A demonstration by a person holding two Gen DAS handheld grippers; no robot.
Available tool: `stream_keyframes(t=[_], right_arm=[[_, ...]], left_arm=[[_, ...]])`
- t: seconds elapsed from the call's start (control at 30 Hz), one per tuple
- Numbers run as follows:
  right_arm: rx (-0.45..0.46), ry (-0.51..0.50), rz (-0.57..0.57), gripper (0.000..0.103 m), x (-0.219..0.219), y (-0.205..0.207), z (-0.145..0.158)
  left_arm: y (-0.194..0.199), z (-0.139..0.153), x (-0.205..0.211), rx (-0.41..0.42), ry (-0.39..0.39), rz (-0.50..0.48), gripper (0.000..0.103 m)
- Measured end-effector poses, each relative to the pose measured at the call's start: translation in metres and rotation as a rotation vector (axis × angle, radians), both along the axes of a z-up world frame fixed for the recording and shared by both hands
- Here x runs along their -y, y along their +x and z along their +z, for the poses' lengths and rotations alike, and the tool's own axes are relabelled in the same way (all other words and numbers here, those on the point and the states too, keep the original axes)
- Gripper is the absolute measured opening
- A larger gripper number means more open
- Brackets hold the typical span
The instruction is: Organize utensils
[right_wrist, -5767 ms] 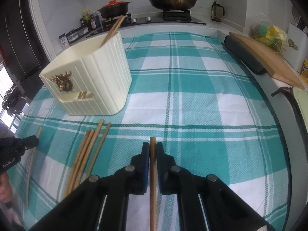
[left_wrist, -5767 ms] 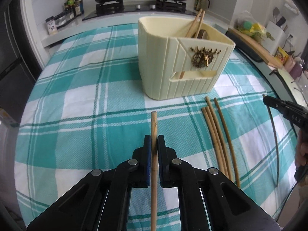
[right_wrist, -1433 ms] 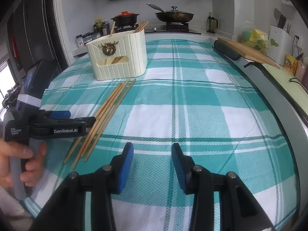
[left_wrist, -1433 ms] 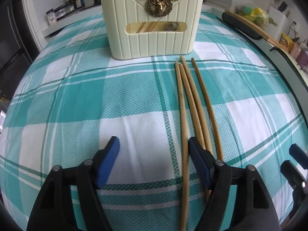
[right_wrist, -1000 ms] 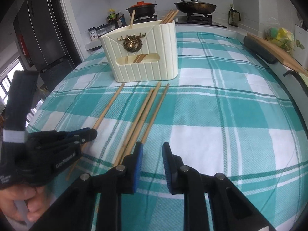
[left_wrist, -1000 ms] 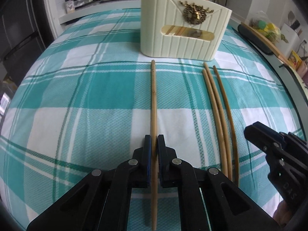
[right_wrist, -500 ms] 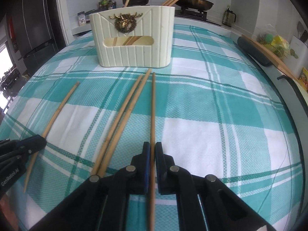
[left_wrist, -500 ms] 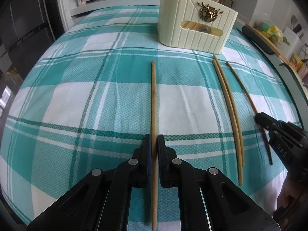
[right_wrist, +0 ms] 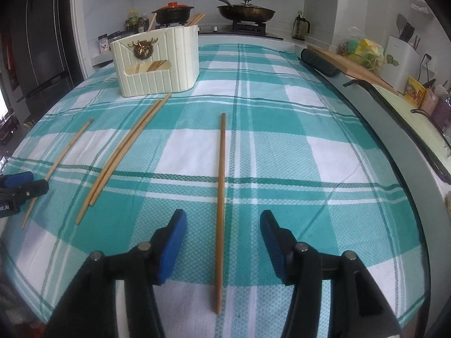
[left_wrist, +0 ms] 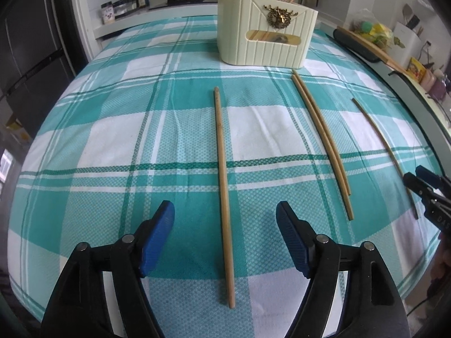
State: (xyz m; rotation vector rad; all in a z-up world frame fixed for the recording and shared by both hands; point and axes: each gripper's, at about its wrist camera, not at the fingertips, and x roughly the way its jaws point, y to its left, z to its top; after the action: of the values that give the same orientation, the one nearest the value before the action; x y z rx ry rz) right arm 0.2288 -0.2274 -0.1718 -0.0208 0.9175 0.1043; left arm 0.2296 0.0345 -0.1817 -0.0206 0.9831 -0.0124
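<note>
Four loose chopsticks lie on the checked worktop (left_wrist: 118, 146). Left gripper (left_wrist: 225, 226) and right gripper (right_wrist: 222, 232) have just been opening, each straddling one chopstick (left_wrist: 222, 186) (right_wrist: 220, 197) untouched. Only the right view shows the pan (right_wrist: 246, 11) (at one o'clock); the holder (right_wrist: 157, 62) stands at eleven.

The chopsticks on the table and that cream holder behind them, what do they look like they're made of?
The chopsticks look like bamboo or light wood: tan, matte, with faint grain. The cream holder looks like moulded plastic: even colour, ribbed walls, slight sheen. Its stag emblem looks like brass-coloured metal, though it could be painted plastic.
</note>
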Motion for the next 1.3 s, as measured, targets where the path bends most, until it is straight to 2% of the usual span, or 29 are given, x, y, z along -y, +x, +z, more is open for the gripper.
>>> stream_keyframes(t=[0.17, 0.27, 0.47, 0.53, 0.83, 0.97, 1.07, 1.17, 1.23, 1.3], right_arm=[[-0.016, 0.021, -0.009, 0.055, 0.005, 0.002, -0.005], [-0.032, 0.021, -0.005, 0.055, 0.005, 0.004, -0.010], [-0.045, 0.011, -0.002, 0.057, 0.004, 0.004, -0.015], [-0.053, 0.013, 0.003, 0.057, 0.004, 0.005, -0.015], [-0.081, 0.011, 0.027, 0.065, 0.004, 0.013, -0.016], [-0.088, 0.008, 0.049, 0.066, 0.005, 0.018, -0.015], [-0.104, 0.039, 0.079, 0.065, 0.010, 0.031, -0.007], [-0.127, 0.101, 0.106, 0.065, 0.017, 0.055, 0.002], [-0.171, 0.142, 0.139, 0.065, 0.016, 0.075, 0.003], [-0.182, 0.128, 0.155, 0.065, 0.010, 0.093, 0.001]], left_arm=[[0.002, -0.009, -0.004, -0.033, 0.035, 0.023, 0.079], [0.002, -0.010, -0.003, -0.034, 0.063, 0.025, 0.085], [0.006, -0.015, -0.011, -0.053, 0.059, 0.049, 0.101], [0.008, -0.016, -0.014, -0.057, 0.052, 0.052, 0.103], [0.010, -0.016, -0.015, -0.060, 0.045, 0.025, 0.103], [0.018, -0.003, -0.021, -0.068, 0.017, -0.020, 0.101], [0.034, 0.013, -0.028, -0.054, -0.011, -0.054, 0.101], [0.060, 0.018, -0.031, -0.079, -0.037, -0.095, 0.101], [0.079, 0.014, -0.030, -0.107, -0.023, -0.118, 0.100], [0.096, 0.008, -0.028, -0.138, -0.002, -0.125, 0.094]])
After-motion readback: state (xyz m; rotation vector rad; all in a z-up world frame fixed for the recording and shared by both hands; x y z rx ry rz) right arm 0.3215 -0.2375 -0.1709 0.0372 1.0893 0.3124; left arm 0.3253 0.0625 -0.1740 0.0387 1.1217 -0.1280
